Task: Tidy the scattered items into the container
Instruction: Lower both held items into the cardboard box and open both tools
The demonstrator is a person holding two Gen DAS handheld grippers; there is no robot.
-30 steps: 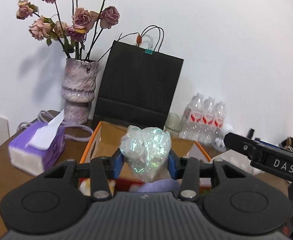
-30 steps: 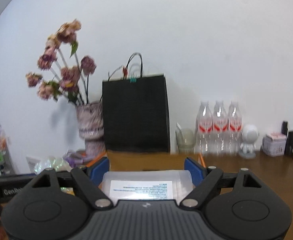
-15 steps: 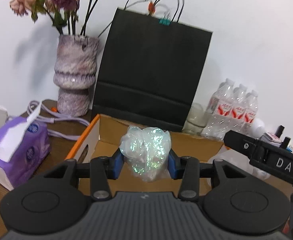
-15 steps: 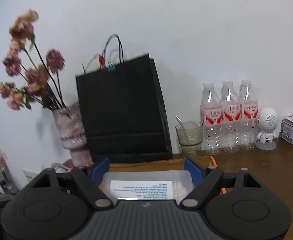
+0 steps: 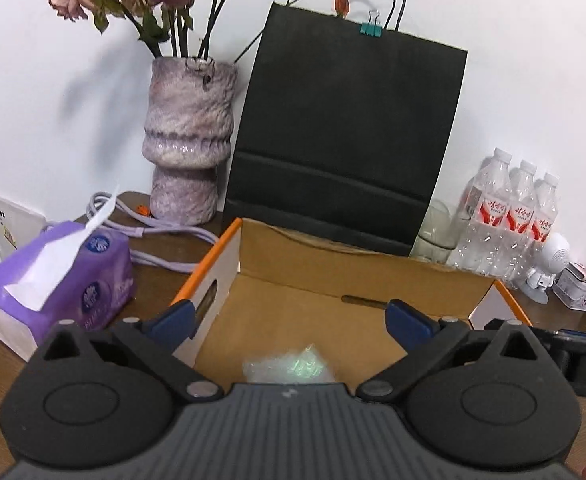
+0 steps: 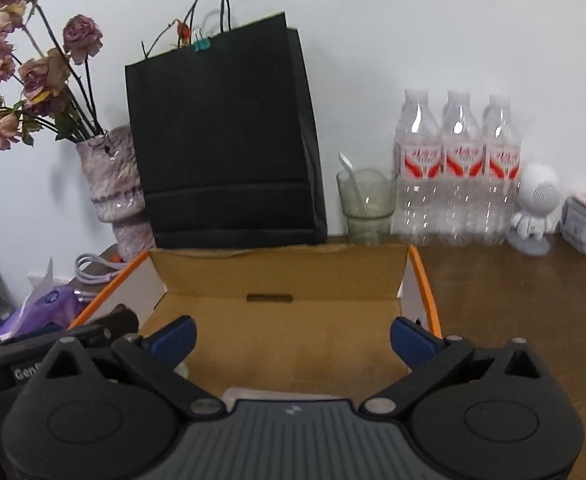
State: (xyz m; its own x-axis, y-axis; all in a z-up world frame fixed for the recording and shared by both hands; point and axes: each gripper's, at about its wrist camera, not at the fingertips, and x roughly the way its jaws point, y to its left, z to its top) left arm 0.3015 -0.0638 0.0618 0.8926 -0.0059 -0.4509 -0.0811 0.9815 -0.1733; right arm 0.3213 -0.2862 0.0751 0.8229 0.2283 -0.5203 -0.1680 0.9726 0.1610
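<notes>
An open cardboard box (image 5: 313, 276) with orange edges stands on the brown table; it also shows in the right wrist view (image 6: 277, 272). My left gripper (image 5: 289, 318) is open above the box. A shiny iridescent plastic wad (image 5: 293, 366) lies on the box floor just below it. My right gripper (image 6: 293, 334) is open over the same box. A pale edge of the white plastic pack (image 6: 253, 394) shows just under its body inside the box.
A black paper bag (image 5: 345, 136) stands behind the box, a purple vase with dried roses (image 5: 189, 144) to its left. A purple tissue pack (image 5: 57, 276) and cable lie left. A glass (image 6: 367, 204), three water bottles (image 6: 459, 168) and a white figurine (image 6: 535, 208) stand right.
Both grippers moved forward over the box and opened. The left let go of the shiny wad and the right let go of the white pack; both now lie in the box.
</notes>
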